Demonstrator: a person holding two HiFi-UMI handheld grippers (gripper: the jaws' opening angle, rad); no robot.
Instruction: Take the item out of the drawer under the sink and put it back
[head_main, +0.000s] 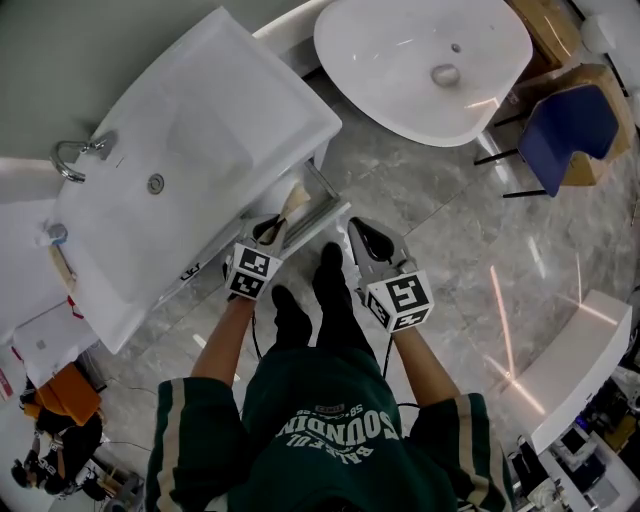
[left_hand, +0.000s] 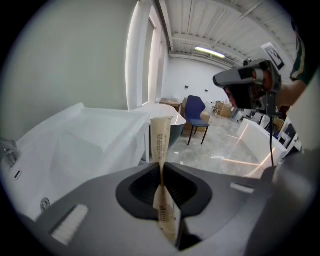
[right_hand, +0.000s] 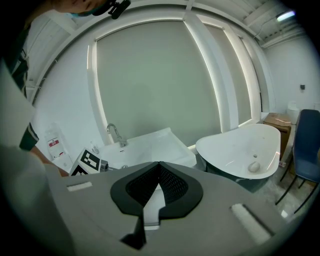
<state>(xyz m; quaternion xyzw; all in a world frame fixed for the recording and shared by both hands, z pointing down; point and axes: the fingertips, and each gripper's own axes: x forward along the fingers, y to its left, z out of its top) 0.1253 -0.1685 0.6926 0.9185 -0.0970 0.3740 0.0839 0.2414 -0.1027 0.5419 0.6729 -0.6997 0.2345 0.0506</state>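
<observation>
Head view: we hold the left gripper (head_main: 275, 228) just beside the front edge of the white sink (head_main: 200, 130). A beige tube (head_main: 294, 203) projects ahead of its tips, over the open drawer (head_main: 325, 205) directly beyond them. The right gripper (head_main: 360, 235) hangs beside the left one, apart from the drawer.

Left gripper view: the jaws are clamped on the flattened lower part of the tube. Its printed upper part stands upright past the tips.

Right gripper view: the jaws meet at the tips with nothing between them.

We judge that the item is out of the drawer and that the return step is in hand. The next move calls for lowering the tube into the drawer, then parting the left jaws to release it.
</observation>
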